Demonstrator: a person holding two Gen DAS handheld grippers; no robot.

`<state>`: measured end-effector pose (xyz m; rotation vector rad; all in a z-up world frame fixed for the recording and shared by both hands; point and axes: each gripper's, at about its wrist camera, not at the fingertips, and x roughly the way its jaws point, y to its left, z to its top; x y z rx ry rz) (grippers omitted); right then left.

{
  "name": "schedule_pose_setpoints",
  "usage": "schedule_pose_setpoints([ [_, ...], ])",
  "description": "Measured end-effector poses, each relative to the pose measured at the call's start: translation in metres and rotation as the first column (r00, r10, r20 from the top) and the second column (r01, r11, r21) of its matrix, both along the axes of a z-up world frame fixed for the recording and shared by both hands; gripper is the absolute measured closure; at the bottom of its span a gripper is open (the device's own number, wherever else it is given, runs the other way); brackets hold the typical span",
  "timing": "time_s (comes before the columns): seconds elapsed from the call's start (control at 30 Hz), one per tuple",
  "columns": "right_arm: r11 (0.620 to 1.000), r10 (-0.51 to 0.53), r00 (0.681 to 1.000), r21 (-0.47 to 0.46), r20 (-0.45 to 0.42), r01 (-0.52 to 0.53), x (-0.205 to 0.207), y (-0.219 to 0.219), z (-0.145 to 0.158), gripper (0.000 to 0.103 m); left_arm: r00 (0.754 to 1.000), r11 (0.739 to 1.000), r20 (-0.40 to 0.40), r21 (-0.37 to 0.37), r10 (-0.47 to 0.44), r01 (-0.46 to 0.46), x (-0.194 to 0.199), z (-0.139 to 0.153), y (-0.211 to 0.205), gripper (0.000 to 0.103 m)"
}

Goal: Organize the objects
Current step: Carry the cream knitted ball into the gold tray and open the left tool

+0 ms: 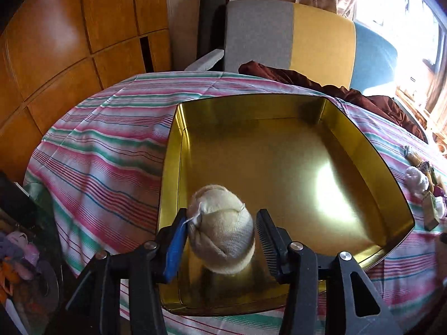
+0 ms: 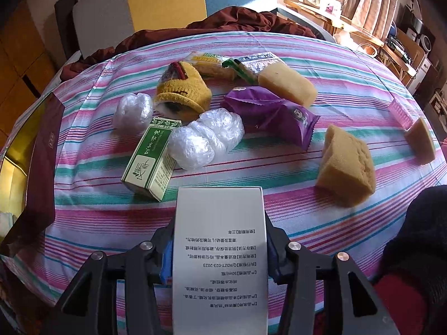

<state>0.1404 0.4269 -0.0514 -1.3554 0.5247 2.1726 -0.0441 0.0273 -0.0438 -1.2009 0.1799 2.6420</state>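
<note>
In the left wrist view my left gripper (image 1: 222,236) hangs over the near left corner of an open gold tin (image 1: 279,167). A cream rolled sock (image 1: 222,229) sits between its fingers; the left blue pad touches it and a small gap shows at the right pad. In the right wrist view my right gripper (image 2: 219,247) is shut on a white printed box (image 2: 219,251) above the striped tablecloth (image 2: 97,223). Ahead lie a green box (image 2: 151,159), plastic-wrapped bundles (image 2: 206,139), a yellow knit piece (image 2: 181,89), a purple packet (image 2: 273,114) and sponges (image 2: 346,164).
The tin's dark red side (image 2: 42,167) shows at the left edge of the right wrist view. A maroon cloth (image 1: 335,86) lies at the table's far edge before a grey, yellow and blue chair (image 1: 293,36). A wooden cabinet (image 1: 69,42) stands left. Shelves (image 2: 391,42) stand at far right.
</note>
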Motion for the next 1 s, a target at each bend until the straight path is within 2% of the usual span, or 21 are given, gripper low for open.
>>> schedule_pose_setpoints([
  [0.07, 1.000, 0.003, 1.000, 0.004, 0.000, -0.003, 0.000, 0.000, 0.000, 0.053, 1.000, 1.000, -0.019, 0.005, 0.013, -0.013, 0.002, 0.003, -0.004, 0.043],
  [0.27, 0.999, 0.036, 0.999, 0.002, -0.013, -0.036, -0.001, -0.008, 0.002, 0.053, 0.995, 0.998, -0.074, 0.021, 0.065, -0.064, 0.009, 0.017, -0.012, 0.036],
  [0.47, 0.995, 0.099, 0.995, -0.010, -0.034, -0.099, -0.003, -0.021, 0.002, 0.053, 0.983, 0.987, -0.086, 0.043, 0.161, -0.158, 0.013, 0.021, -0.029, 0.035],
  [0.57, 0.993, 0.112, 0.993, -0.018, -0.043, -0.113, -0.004, -0.026, 0.003, 0.053, 0.978, 0.980, -0.090, 0.079, 0.187, -0.180, 0.018, 0.025, -0.038, 0.034],
  [0.73, 0.992, 0.122, 0.991, -0.023, -0.046, -0.123, -0.006, -0.029, 0.003, 0.053, 0.978, 0.981, -0.119, 0.113, 0.174, -0.160, 0.027, 0.037, -0.036, 0.024],
  [1.0, 0.979, 0.204, 0.974, 0.003, -0.096, -0.205, -0.023, -0.053, 0.021, 0.053, 0.986, 0.987, -0.124, 0.133, 0.111, -0.095, 0.035, 0.048, -0.019, 0.019],
])
